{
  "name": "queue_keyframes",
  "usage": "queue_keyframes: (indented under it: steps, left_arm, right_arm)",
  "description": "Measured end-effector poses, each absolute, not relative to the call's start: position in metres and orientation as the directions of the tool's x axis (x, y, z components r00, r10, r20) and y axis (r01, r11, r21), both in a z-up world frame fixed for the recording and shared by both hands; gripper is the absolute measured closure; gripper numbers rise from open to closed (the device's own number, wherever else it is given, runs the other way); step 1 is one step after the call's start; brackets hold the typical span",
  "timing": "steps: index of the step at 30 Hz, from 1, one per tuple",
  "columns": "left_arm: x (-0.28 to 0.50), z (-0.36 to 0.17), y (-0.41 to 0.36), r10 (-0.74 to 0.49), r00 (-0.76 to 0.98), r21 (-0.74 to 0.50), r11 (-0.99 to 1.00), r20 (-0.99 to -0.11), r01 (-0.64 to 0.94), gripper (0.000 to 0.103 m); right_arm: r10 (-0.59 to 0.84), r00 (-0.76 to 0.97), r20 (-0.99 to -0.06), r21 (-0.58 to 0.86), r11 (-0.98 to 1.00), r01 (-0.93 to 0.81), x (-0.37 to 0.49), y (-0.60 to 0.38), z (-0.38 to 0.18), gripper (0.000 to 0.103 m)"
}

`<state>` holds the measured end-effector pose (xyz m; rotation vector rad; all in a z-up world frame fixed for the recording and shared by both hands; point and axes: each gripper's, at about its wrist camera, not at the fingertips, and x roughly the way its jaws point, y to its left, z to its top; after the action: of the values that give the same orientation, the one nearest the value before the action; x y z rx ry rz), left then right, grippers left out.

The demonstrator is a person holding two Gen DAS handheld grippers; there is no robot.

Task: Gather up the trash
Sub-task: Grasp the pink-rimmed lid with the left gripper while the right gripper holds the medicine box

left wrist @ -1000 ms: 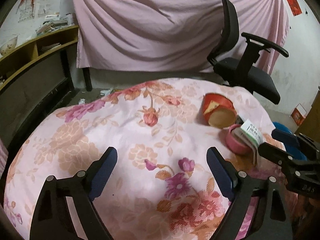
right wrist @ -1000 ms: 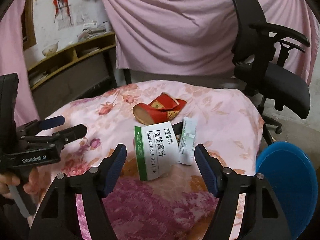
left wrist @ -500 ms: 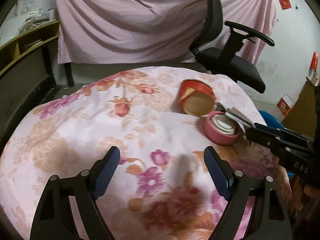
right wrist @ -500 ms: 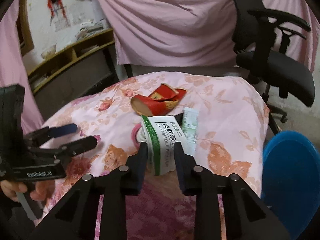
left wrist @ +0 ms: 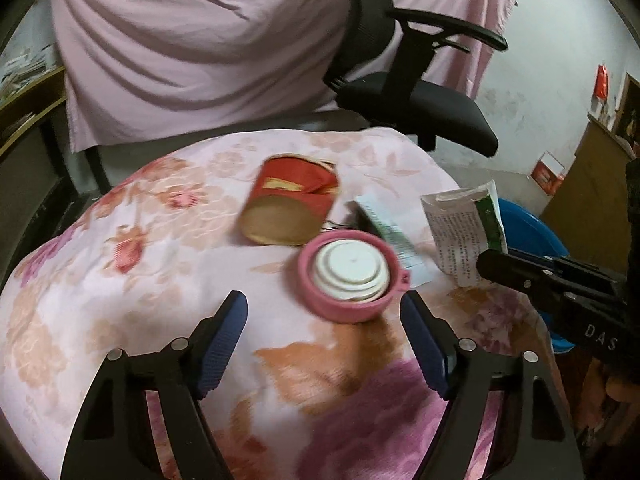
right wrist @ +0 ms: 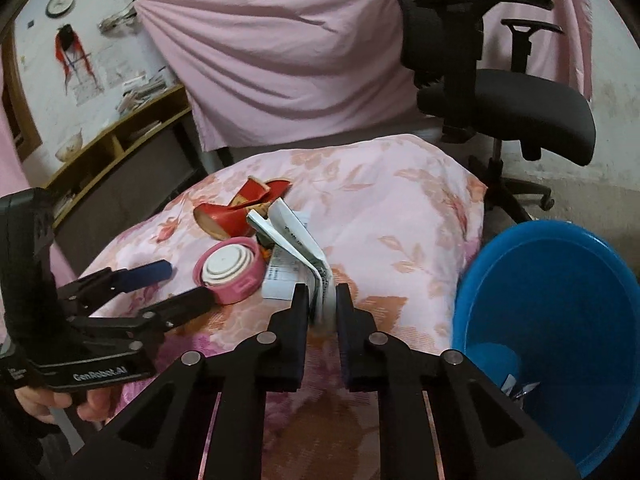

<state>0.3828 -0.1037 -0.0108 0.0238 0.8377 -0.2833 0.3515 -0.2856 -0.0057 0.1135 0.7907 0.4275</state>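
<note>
My right gripper (right wrist: 322, 304) is shut on a flattened white and green carton (right wrist: 298, 236), lifted off the floral cloth; the carton (left wrist: 464, 232) also shows in the left wrist view at right. A pink collapsible cup (left wrist: 350, 274) with white rings sits just ahead of my left gripper (left wrist: 324, 340), whose jaws are closing with nothing between them. The cup (right wrist: 231, 270) lies beside the left fingers (right wrist: 146, 274) in the right wrist view. Behind it lies a crushed red paper cup (left wrist: 290, 210) (right wrist: 234, 212). A thin white sachet (left wrist: 394, 238) rests next to the pink cup.
A blue plastic basin (right wrist: 552, 320) stands low at the right of the cloth-covered table (right wrist: 400, 208). A black office chair (right wrist: 492, 92) is behind the table, a pink sheet (left wrist: 208, 40) hangs at the back, and wooden shelving (right wrist: 120, 148) lies to the left.
My right gripper closed on the white and green carton and lifted it. My left gripper moved right toward the pink cup, its jaws narrowing.
</note>
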Motion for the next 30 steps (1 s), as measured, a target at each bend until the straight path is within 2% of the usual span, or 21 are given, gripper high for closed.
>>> queue_keyframes:
  steps: [5, 8, 11, 13, 15, 17, 22, 27, 30]
  left_arm:
    - [0.394, -0.016, -0.116, -0.241, 0.613, -0.085, 0.958, -0.753, 0.273, 0.035]
    - [0.398, -0.018, -0.12, -0.24, 0.603, -0.084, 0.958, -0.761, 0.274, 0.045]
    - [0.398, -0.018, -0.121, -0.234, 0.609, -0.08, 0.959, -0.758, 0.27, 0.045]
    - [0.396, -0.018, -0.12, -0.236, 0.614, -0.086, 0.96, -0.753, 0.265, 0.045]
    - [0.393, -0.016, -0.116, -0.239, 0.621, -0.098, 0.963, -0.747, 0.252, 0.045]
    - [0.388, -0.016, -0.11, -0.239, 0.624, -0.113, 0.965, -0.744, 0.236, 0.045]
    - [0.376, -0.012, -0.092, -0.216, 0.645, -0.112, 0.974, -0.733, 0.198, 0.045]
    - [0.369, -0.01, -0.075, -0.195, 0.659, -0.123, 0.98, -0.727, 0.155, 0.045]
    - [0.367, -0.011, -0.064, -0.205, 0.66, -0.15, 0.979, -0.723, 0.14, 0.045]
  right_arm:
    - [0.416, 0.624, -0.662, 0.271, 0.909, -0.318, 0.352, -0.291, -0.007, 0.092]
    - [0.427, 0.62, -0.658, 0.295, 0.904, -0.308, 0.354, -0.296, -0.008, 0.09]
    - [0.421, 0.621, -0.661, 0.305, 0.907, -0.291, 0.355, -0.301, -0.01, 0.086]
    - [0.418, 0.625, -0.66, 0.304, 0.909, -0.287, 0.354, -0.304, -0.01, 0.081]
    - [0.406, 0.633, -0.659, 0.292, 0.914, -0.283, 0.354, -0.305, -0.009, 0.065]
    - [0.391, 0.647, -0.655, 0.275, 0.921, -0.277, 0.353, -0.305, -0.006, 0.057]
    - [0.341, 0.664, -0.665, 0.216, 0.939, -0.266, 0.354, -0.295, -0.003, 0.05]
    - [0.268, 0.681, -0.681, 0.112, 0.958, -0.265, 0.359, -0.274, -0.001, 0.038]
    - [0.215, 0.677, -0.704, 0.05, 0.966, -0.254, 0.366, -0.265, -0.005, 0.038]
